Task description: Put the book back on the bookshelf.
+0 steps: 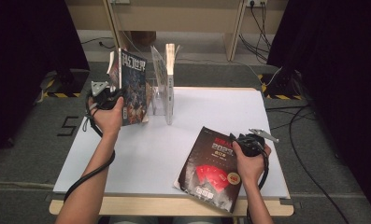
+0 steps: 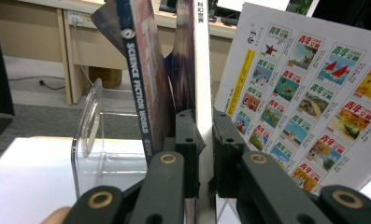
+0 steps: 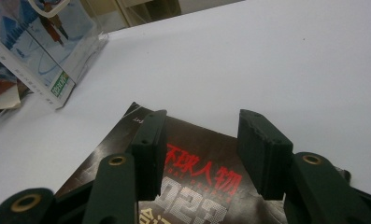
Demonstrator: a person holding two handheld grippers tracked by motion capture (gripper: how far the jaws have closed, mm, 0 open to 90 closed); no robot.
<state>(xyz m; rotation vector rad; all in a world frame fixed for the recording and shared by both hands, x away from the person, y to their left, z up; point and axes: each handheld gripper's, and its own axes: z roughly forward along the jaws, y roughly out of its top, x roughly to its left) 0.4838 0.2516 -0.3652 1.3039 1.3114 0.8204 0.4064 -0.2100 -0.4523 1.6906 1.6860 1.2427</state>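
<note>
Clear acrylic rack (image 1: 160, 95) near the tabletop's far edge already holds one upright magazine (image 1: 170, 79), and the left gripper (image 2: 204, 140), jaws clamped on the science-fiction magazine (image 1: 132, 86), holds it upright just beside the rack's left side, so I judge slotting half done. Still flat at the near edge lies the dark magazine (image 1: 211, 170), with the right gripper (image 3: 202, 154) wide open over its top and gripping nothing; the rack's slots are hard to make out.

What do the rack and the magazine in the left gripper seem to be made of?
The rack looks like clear, glossy plastic, maybe acrylic: the background shows through it and its edges catch light. The magazine that the left gripper clamps looks like paper with a glossy printed cover; thin page edges show between the jaws.
</note>
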